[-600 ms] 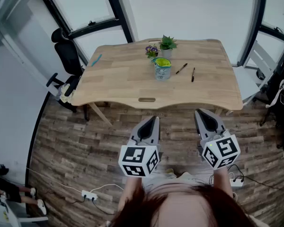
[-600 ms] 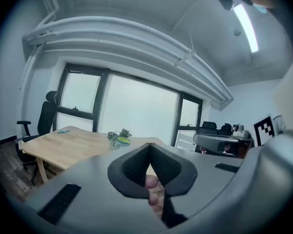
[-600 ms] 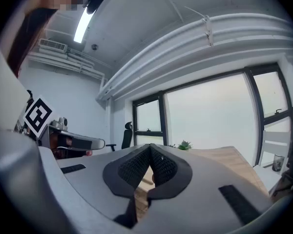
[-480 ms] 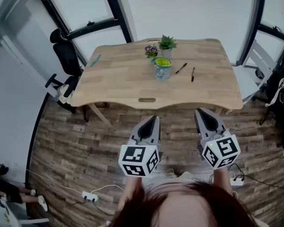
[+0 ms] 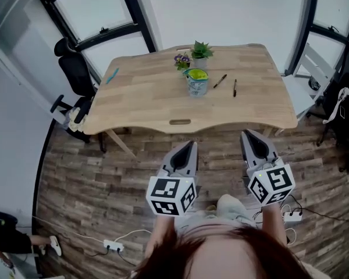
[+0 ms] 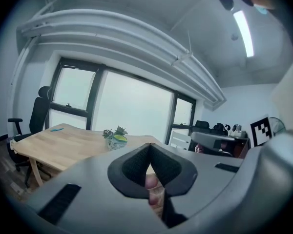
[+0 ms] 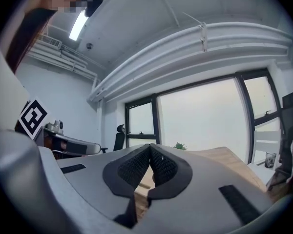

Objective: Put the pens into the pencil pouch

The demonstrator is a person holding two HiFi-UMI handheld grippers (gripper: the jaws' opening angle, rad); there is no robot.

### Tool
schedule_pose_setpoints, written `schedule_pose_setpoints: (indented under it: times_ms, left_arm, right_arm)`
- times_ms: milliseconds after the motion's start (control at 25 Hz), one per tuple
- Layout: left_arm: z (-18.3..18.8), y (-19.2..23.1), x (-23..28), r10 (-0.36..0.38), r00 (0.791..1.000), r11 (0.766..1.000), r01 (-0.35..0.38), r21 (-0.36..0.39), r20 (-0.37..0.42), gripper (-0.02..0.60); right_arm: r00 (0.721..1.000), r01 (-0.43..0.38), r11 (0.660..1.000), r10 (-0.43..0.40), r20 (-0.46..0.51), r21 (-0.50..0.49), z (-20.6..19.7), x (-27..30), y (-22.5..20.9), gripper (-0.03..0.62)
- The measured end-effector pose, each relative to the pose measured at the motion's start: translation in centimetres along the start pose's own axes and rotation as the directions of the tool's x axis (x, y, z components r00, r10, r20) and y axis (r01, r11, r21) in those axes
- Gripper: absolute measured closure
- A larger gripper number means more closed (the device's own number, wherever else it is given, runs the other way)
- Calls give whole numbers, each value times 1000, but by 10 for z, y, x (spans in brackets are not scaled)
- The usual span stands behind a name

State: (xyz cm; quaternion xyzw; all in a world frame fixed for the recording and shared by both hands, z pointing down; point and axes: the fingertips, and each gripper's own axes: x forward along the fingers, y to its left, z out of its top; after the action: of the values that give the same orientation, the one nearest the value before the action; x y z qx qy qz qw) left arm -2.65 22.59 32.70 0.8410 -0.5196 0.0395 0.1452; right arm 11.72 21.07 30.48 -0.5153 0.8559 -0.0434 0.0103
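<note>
Two dark pens lie on the wooden table (image 5: 145, 97): one pen (image 5: 221, 81) slanted, the other pen (image 5: 235, 87) nearly straight, both right of the green-topped pencil pouch (image 5: 197, 82), which stands upright near the table's middle. The pouch (image 6: 118, 141) also shows small in the left gripper view. My left gripper (image 5: 190, 146) and right gripper (image 5: 246, 135) hang over the floor, well short of the table's near edge. Both are shut with nothing between their jaws, as the left gripper (image 6: 149, 145) and right gripper (image 7: 150, 146) views show.
Two small potted plants (image 5: 201, 50) stand behind the pouch. A teal item (image 5: 112, 75) lies at the table's far left. A black office chair (image 5: 70, 74) stands left of the table, a white rack (image 5: 305, 74) to the right. Power strips and cables (image 5: 113, 243) lie on the wood floor.
The view has shifted a little: the table sits slightly higher and further left in the head view. Both grippers keep their places and stay shut.
</note>
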Motion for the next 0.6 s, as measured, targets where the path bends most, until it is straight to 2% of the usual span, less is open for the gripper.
schedule_pose_setpoints:
  times_ms: [600]
  left_arm:
    - [1,12,20,-11,1000,1000,11,-5,-10,580]
  right_arm:
    - [999,35,999,-35,8,16,0,24,-18,594]
